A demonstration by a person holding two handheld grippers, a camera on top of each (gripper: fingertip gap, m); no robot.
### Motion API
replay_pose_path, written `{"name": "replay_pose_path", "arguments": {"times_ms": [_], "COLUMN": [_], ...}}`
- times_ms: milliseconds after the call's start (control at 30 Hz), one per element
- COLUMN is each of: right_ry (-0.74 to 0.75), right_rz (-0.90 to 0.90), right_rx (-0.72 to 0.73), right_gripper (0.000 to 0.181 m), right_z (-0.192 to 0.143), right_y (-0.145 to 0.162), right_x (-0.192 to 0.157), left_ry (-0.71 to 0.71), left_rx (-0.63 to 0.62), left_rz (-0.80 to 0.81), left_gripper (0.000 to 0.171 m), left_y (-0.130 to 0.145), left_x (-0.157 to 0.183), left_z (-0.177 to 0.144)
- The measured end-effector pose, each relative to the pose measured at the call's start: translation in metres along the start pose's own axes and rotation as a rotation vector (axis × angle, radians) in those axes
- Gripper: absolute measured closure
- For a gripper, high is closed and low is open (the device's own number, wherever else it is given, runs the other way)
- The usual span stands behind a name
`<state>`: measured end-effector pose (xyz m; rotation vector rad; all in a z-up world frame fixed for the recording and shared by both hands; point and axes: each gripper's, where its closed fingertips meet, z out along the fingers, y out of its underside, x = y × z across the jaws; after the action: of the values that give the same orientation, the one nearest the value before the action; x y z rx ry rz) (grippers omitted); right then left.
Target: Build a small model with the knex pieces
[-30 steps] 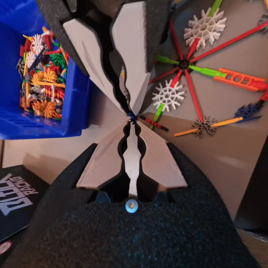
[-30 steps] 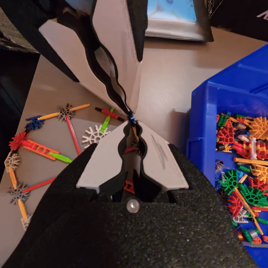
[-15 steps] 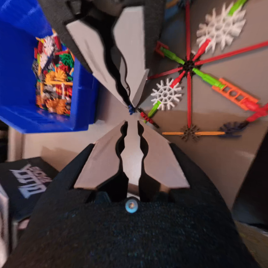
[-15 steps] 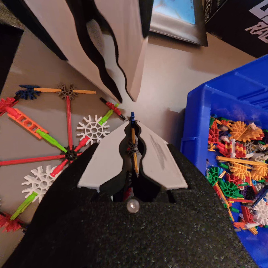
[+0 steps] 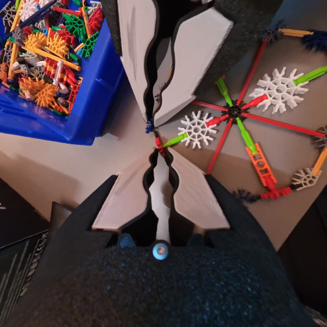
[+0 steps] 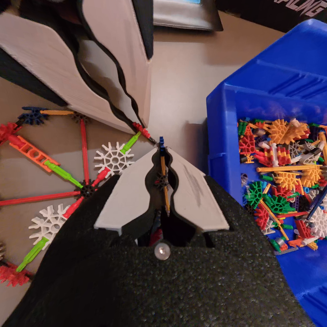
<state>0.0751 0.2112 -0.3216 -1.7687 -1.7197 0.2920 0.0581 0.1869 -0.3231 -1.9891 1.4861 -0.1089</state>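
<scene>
My right gripper [image 6: 161, 147] is shut on a short assembly: a blue connector [image 6: 161, 141] at its tips, an orange rod [image 6: 163, 166] and a dark grey connector [image 6: 161, 180] further back between the fingers. My left gripper [image 5: 161, 150] faces it, tips closed on a red connector [image 5: 159, 144] on a black rod. That connector joins a green rod [image 5: 175, 140] from a white snowflake connector [image 5: 196, 130]. This belongs to a flat wheel on the table with a black hub [image 5: 233, 111]. The blue connector [image 5: 149, 126] sits just beyond the red one, almost touching.
A blue bin [image 5: 85, 113] full of mixed rods and connectors stands beside the grippers, and shows on the right in the right wrist view [image 6: 223, 123]. Black boxes with writing lie at the table edges [image 5: 17, 265] [image 6: 265, 16]. A grey-framed flat object [image 6: 184, 23] lies behind. My two grippers' fingertips are within a few centimetres of each other.
My left gripper let go of the blue connector, opened, drew back and moved onto the red connector of the wheel. My right gripper kept its assembly and stayed close.
</scene>
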Motion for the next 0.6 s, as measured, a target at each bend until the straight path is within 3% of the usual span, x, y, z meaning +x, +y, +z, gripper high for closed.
{"name": "replay_pose_path", "arguments": {"times_ms": [33,600], "right_ry": [0.000,-0.038], "right_rz": [-0.007,-0.193], "right_rx": [0.000,0.047], "right_gripper": [0.178,0.178], "right_z": [-0.0002,-0.0090], "right_y": [0.0000,-0.0026], "right_x": [-0.0003,-0.0085], "left_ry": [-0.002,-0.032], "left_rx": [0.000,-0.012], "left_rz": [0.001,0.037], "left_gripper": [0.165,0.166], "left_y": [-0.0002,-0.0001], "left_x": [-0.0005,-0.0002], "left_z": [0.0002,0.0005]}}
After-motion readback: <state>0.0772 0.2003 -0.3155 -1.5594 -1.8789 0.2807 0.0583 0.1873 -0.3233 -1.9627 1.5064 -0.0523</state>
